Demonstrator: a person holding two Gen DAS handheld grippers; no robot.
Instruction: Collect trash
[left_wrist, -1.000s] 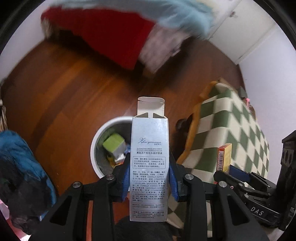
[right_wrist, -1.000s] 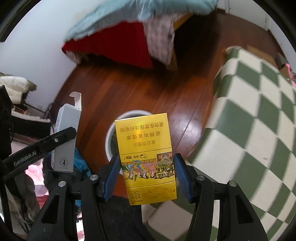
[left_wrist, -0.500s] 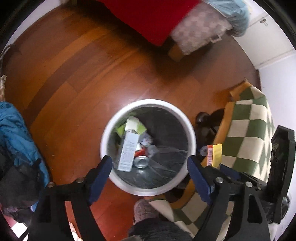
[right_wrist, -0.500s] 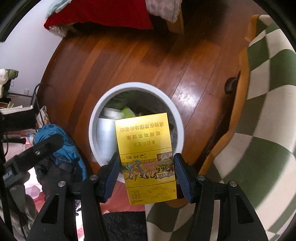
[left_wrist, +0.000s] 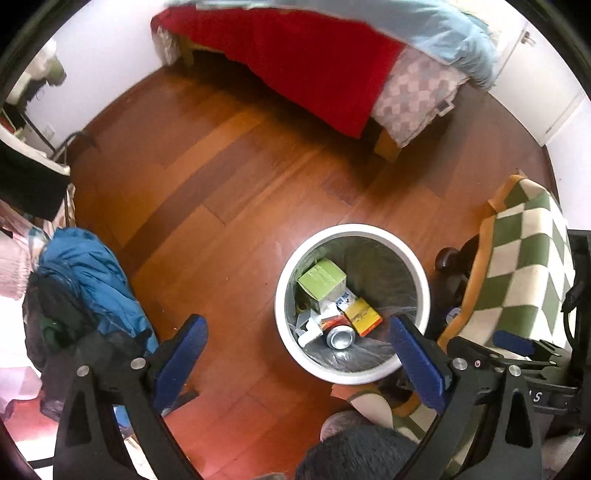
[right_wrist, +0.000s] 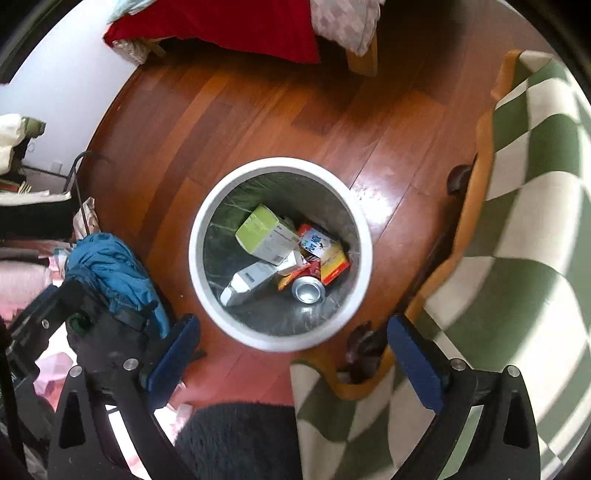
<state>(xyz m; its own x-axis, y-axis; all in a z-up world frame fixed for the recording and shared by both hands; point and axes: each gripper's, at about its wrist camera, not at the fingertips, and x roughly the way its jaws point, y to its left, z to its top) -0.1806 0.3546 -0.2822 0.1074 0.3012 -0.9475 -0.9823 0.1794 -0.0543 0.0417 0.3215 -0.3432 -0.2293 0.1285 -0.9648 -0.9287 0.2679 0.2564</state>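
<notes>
I am seeing the bin (right_wrist: 207, 229) standing on the floor (right_wrist: 258, 118) with boxes (right_wrist: 266, 240) and a can (right_wrist: 308, 290) lying in it, the bed (left_wrist: 295, 55) behind, the blanket (right_wrist: 517, 221) sitting right, and clothes (right_wrist: 110, 269) lying left.

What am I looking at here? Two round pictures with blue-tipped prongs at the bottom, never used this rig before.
Each picture comes from a fisheye camera on a hand-held gripper, looking along its two fingers. The first is the left gripper, the second the right gripper. A person carries them; there is no robot arm. Both stand open and hold nothing. Below them on the wooden floor is a white trash bin holding a green box, a grey carton, a yellow pack and a can. A checked blanket lies to the right.
</notes>
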